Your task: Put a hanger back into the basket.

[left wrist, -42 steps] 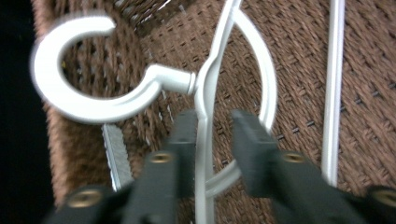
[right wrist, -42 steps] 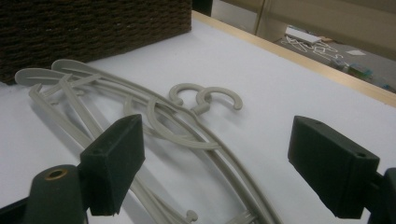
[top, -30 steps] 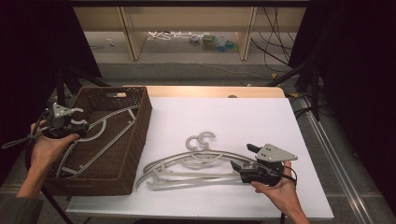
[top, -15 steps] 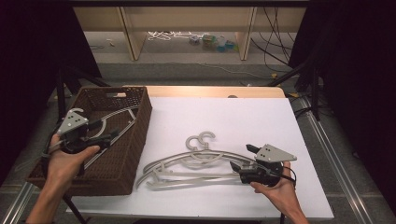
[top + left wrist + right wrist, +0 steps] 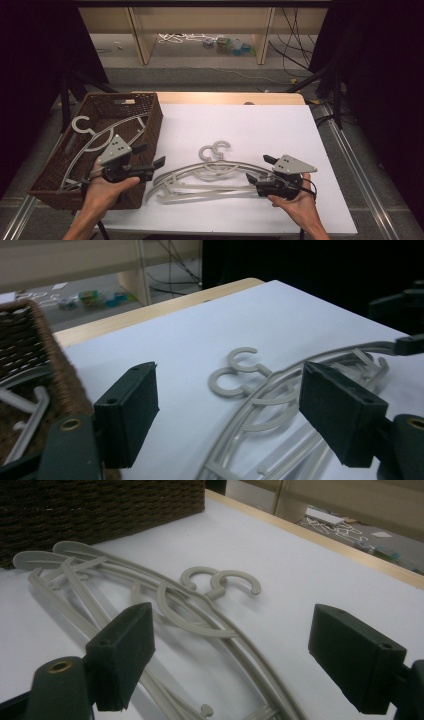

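Left claw (image 5: 156, 167) just opened wide, empty, at basket (image 5: 150, 107) edge. Right claw (image 5: 257, 172) open, empty, beside hangers (image 5: 210, 175) on surface (image 5: 250, 125).

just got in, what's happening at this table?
A person is moving grey hangers from the white table into the wicker basket. One hanger already lies in the basket; two hangers remain stacked on the table. The left gripper, jaws just opening and empty, reaches toward them; the right gripper sits open at their other end.

Wooden shelf (image 5: 200, 30) behind table, dark surroundings.
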`<state>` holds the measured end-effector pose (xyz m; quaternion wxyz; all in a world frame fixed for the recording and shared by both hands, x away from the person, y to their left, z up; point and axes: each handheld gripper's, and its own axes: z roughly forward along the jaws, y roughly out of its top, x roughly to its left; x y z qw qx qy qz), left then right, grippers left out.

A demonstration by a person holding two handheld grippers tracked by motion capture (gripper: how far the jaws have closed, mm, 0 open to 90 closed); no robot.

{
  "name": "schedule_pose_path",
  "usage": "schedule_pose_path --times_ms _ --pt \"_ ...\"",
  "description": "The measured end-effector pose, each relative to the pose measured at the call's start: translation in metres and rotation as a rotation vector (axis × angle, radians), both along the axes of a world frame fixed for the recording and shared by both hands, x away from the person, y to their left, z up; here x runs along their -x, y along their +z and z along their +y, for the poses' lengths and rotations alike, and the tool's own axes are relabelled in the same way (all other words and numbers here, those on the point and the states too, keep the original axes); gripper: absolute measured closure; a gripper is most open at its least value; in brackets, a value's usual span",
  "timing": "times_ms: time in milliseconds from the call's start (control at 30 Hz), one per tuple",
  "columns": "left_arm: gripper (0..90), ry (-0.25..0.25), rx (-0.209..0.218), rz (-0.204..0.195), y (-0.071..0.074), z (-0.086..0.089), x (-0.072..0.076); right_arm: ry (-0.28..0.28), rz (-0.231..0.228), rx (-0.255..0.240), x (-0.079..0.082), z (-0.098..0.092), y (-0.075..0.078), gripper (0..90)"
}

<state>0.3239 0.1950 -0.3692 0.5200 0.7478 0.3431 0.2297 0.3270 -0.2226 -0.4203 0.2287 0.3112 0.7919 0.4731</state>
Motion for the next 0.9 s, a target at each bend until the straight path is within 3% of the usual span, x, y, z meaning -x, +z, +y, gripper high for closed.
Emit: schedule_pose_path --times_ms 100,200,467,533,800,833,900 --pt "20.8 -0.014 -0.001 -0.001 -0.003 -0.009 0.005 0.003 0.012 -0.006 0.0 0.0 -0.001 19.5" --pt "20.1 -0.035 0.019 -0.039 -0.013 -0.019 0.012 0.003 0.009 -0.007 -0.001 -0.001 -0.002 19.5" --pt "17.4 -0.046 0.068 -0.017 -0.039 -0.03 0.022 -0.014 -0.016 -0.026 -0.004 -0.003 -0.004 17.6" --pt "16.1 -0.059 0.052 -0.04 -0.042 -0.032 0.023 -0.013 -0.022 -0.03 -0.003 -0.003 -0.004 16.7" --pt "15.9 -0.055 0.042 -0.026 -0.055 -0.032 0.029 0.005 0.009 -0.028 -0.004 -0.002 -0.004 16.2" --pt "15.9 -0.056 0.027 -0.025 -0.055 -0.032 0.029 -0.003 -0.02 -0.021 -0.006 -0.003 -0.004 16.2" --pt "15.9 -0.053 0.029 -0.027 -0.056 -0.032 0.029 -0.002 -0.011 -0.004 -0.008 -0.004 -0.003 16.3"
